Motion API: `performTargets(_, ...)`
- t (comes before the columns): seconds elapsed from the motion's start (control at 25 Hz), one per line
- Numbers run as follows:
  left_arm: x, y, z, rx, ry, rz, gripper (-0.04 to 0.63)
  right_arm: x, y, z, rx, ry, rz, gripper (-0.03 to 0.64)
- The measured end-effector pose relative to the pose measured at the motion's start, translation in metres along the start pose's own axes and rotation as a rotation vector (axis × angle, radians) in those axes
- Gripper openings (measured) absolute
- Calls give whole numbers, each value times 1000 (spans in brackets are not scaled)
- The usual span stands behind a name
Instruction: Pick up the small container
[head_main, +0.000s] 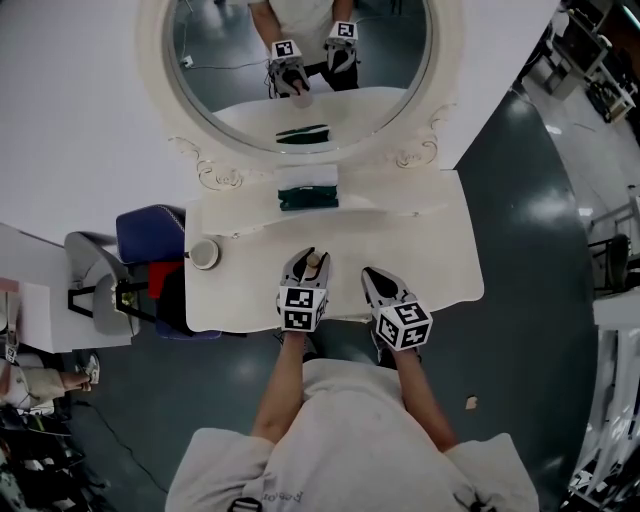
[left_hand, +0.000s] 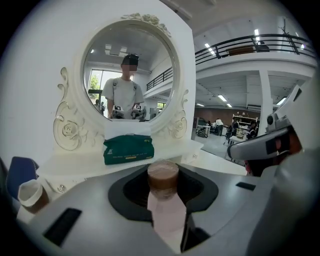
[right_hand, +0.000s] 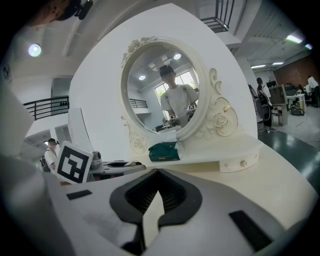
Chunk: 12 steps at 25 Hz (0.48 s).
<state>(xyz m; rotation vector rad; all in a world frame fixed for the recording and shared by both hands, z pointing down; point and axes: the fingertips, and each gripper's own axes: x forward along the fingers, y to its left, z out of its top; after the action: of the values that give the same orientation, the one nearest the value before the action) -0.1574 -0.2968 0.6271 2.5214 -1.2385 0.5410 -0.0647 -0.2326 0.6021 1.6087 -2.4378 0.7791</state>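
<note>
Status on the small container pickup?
Left hand-held gripper shut on small container. Right hand-held gripper shut, empty. Green pack and cup stand clear.

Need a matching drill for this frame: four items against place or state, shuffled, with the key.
Things
1. small pink container with a brown cap
2. green tissue pack
3. white paper cup
4. right gripper

Place or state
A. near the left edge of the white vanity table
B. jaws together, nothing between them
C. clamped in the left gripper
D. on the raised shelf below the oval mirror

Pairs: 1-C, 2-D, 3-A, 4-B
</note>
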Motion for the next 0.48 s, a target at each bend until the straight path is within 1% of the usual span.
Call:
performTargets(0.32, 19, -3, -32, 16, 73, -23, 140, -5, -4, -1, -1, 0, -17, 17)
performTargets(0.48, 29, -9, -48, 19, 112, -41, 140, -10, -7, -8, -3, 18, -28, 17)
